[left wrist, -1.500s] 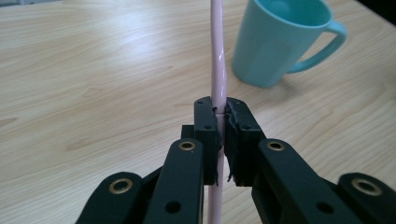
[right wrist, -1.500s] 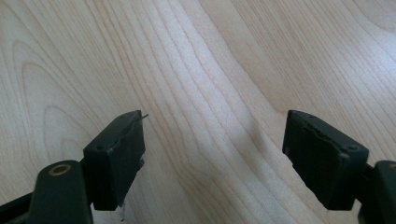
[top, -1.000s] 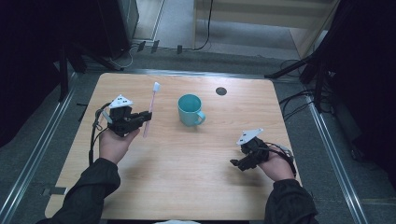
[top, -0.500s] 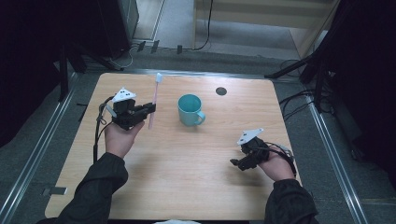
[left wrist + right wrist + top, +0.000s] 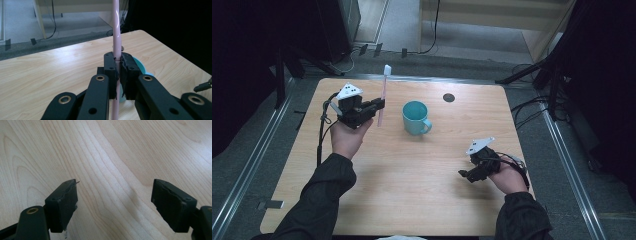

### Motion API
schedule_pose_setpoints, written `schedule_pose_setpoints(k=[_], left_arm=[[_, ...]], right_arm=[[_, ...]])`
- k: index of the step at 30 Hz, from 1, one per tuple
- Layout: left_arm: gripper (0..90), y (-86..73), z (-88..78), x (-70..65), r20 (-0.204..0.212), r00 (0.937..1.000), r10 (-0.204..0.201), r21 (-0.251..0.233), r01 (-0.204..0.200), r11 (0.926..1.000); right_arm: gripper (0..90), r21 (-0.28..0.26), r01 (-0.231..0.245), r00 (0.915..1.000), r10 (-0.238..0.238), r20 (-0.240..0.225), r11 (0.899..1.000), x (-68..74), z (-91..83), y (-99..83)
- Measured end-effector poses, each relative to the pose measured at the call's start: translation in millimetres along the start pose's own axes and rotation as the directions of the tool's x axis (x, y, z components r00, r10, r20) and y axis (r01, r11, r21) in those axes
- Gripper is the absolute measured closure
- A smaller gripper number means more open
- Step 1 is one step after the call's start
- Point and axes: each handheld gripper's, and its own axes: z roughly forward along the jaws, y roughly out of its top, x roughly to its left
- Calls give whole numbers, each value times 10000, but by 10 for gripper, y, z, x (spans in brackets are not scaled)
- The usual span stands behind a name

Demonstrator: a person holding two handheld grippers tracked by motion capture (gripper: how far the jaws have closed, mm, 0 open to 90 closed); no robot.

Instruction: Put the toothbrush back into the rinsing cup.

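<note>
A pink toothbrush (image 5: 383, 95) with a white head stands nearly upright in the air, left of a teal mug (image 5: 415, 118). My left gripper (image 5: 378, 105) is shut on its handle. In the left gripper view the handle (image 5: 116, 32) runs up between the pressed pads, and the mug's rim (image 5: 140, 66) peeks out behind the right jaw. The mug stands upright at mid-table with its handle toward the front right. My right gripper (image 5: 467, 175) rests low over the front right of the table, open, with bare wood between its jaws (image 5: 113, 202).
The wooden table (image 5: 412, 200) has a small dark round hole (image 5: 449, 97) at the back right. Cables lie on the floor behind and to the right of the table. A metal rail (image 5: 252, 165) runs along the left side.
My left gripper has lifted the toothbrush and moved it right, toward the mug, turning it more upright. The right gripper has stayed where it was.
</note>
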Motion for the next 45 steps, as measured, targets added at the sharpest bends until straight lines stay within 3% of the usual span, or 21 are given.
schedule_pose_setpoints(k=[8, 13, 22, 26, 34, 38, 45], left_arm=[[842, 101, 122, -71, 120, 9998, 134, 92, -135, 9999], [841, 176, 239, -116, 361, 9993, 138, 240, -147, 9996], [841, 259, 440, -176, 347, 9989, 305, 281, -315, 9991], [841, 305, 543, -183, 382, 9988, 293, 354, -307, 9989], [841, 291, 781, -250, 465, 9981, 414, 480, -436, 9979], [841, 281, 902, -271, 442, 9987, 241, 376, -257, 9990], [841, 245, 996, -300, 448, 9987, 251, 432, -270, 9987]], right_arm=[[211, -149, -138, 9999, 138, -18, 9998, -12, -8, 3], [211, -198, -7, 9999, 5, -115, 9998, -16, -1, 15], [210, -111, 3, 9997, -6, -229, 9999, -7, 2, 17], [211, 10, 220, 9996, -220, -202, 9998, 2, 14, 15], [210, -89, 105, 9997, -107, -222, 9999, -2, 4, 15], [210, -25, 158, 9997, -158, -199, 9999, 5, 12, 11], [210, -54, 112, 9997, -113, -216, 9999, 4, 10, 10]])
